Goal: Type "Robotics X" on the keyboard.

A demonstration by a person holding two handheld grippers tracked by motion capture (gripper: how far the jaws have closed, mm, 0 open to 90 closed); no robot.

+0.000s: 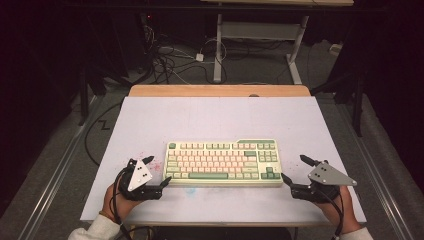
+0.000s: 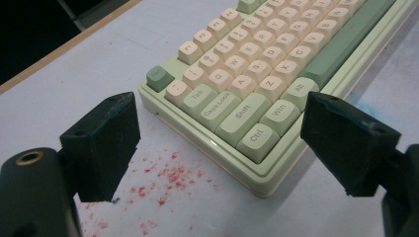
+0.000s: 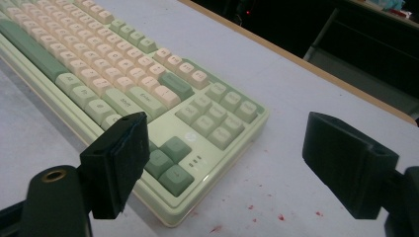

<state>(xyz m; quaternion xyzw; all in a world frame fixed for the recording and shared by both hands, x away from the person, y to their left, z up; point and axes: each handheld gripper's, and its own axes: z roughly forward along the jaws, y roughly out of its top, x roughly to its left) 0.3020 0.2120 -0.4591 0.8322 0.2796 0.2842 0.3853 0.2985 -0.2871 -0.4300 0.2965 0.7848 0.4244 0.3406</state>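
Observation:
A pale green keyboard [image 1: 223, 162] with cream and green keys lies flat in the middle of the white table. My left gripper [image 1: 157, 171] is open at its left end, one jaw over the near left corner and the other out over the table. The left gripper view looks at that corner of the keyboard [image 2: 257, 89] between my left gripper's [image 2: 225, 143] wide-apart jaws. My right gripper [image 1: 295, 170] is open at the right end. In the right gripper view the keyboard's right end [image 3: 163, 113] lies between and behind my right gripper's [image 3: 232, 163] jaws. Nothing is held.
The white table [image 1: 215, 117] has a wooden strip along its far edge. Red specks stain the surface by the keyboard's left end [image 2: 163, 182] and right end [image 3: 279, 216]. Beyond the table stand another desk's legs [image 1: 218, 50] and floor cables.

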